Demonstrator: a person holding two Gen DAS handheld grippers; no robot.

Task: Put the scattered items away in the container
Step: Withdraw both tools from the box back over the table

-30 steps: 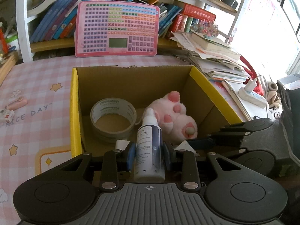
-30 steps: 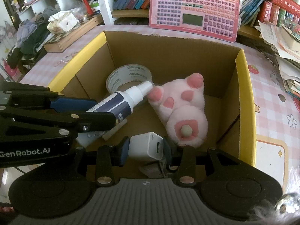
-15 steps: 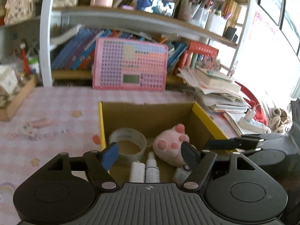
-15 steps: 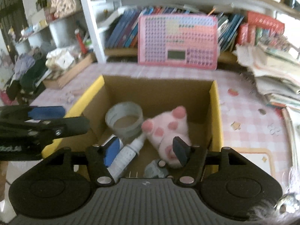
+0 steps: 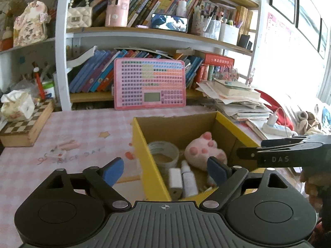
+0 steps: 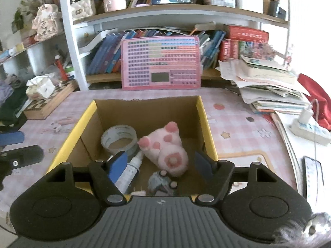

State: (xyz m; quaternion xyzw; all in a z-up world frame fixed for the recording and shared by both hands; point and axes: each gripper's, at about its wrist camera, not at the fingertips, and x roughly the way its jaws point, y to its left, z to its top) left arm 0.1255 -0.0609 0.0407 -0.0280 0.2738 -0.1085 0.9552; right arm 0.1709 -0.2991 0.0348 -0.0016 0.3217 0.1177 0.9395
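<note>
Both loads released since a second ago: spray bottle (image 6: 132,168) gone from the left gripper (image 5: 165,170), white charger block (image 5: 175,180) gone from the right gripper (image 6: 160,163), both now lying in the cardboard box (image 6: 203,122).

Jaws of each gripper just been opening, now standing well apart with nothing between the blue pads; both pulled up and back from the box, more of the bookshelf (image 5: 144,31) showing than before. Inside the box: tape roll (image 6: 119,137) flat near the left wall, pink plush paw (image 6: 163,147) beside it toward the right, bottle lying just beside the roll, a small grey item (image 6: 160,183) at the near edge, too blurred to name. Box resting on the pink checked tablecloth (image 5: 72,128), pink keyboard toy (image 6: 161,62) propped behind.
</note>
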